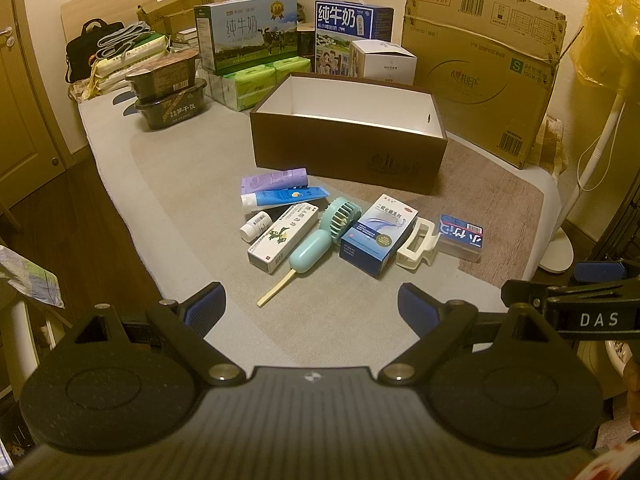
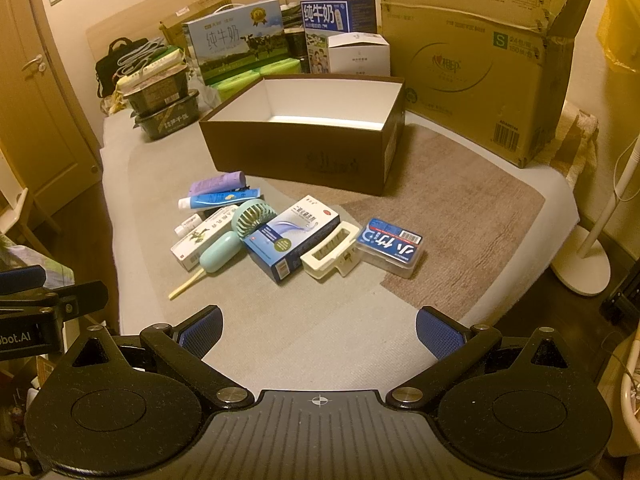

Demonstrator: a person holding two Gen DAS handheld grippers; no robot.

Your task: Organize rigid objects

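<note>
An empty brown box (image 1: pixel 348 152) (image 2: pixel 296 148) with a white inside stands on the bed. In front of it lies a pile: a purple tube (image 1: pixel 274 180), a blue tube (image 1: pixel 284 198), a small white bottle (image 1: pixel 255 227), a white carton (image 1: pixel 282 238), a mint handheld fan (image 1: pixel 320 236) (image 2: pixel 236 236), a blue medicine box (image 1: pixel 378 234) (image 2: pixel 292 236), a cream hair claw (image 1: pixel 416 244) (image 2: pixel 330 254) and a clear floss box (image 1: pixel 462 236) (image 2: pixel 390 246). My left gripper (image 1: pixel 310 310) and right gripper (image 2: pixel 318 330) hover open near the bed's front edge, holding nothing.
Milk cartons (image 1: pixel 252 32), tissue packs (image 1: pixel 256 86), stacked black food bowls (image 1: pixel 170 92) and a big cardboard box (image 1: pixel 484 68) crowd the back of the bed. A white fan stand (image 2: pixel 588 248) rises on the right. A wooden door (image 1: pixel 24 92) is on the left.
</note>
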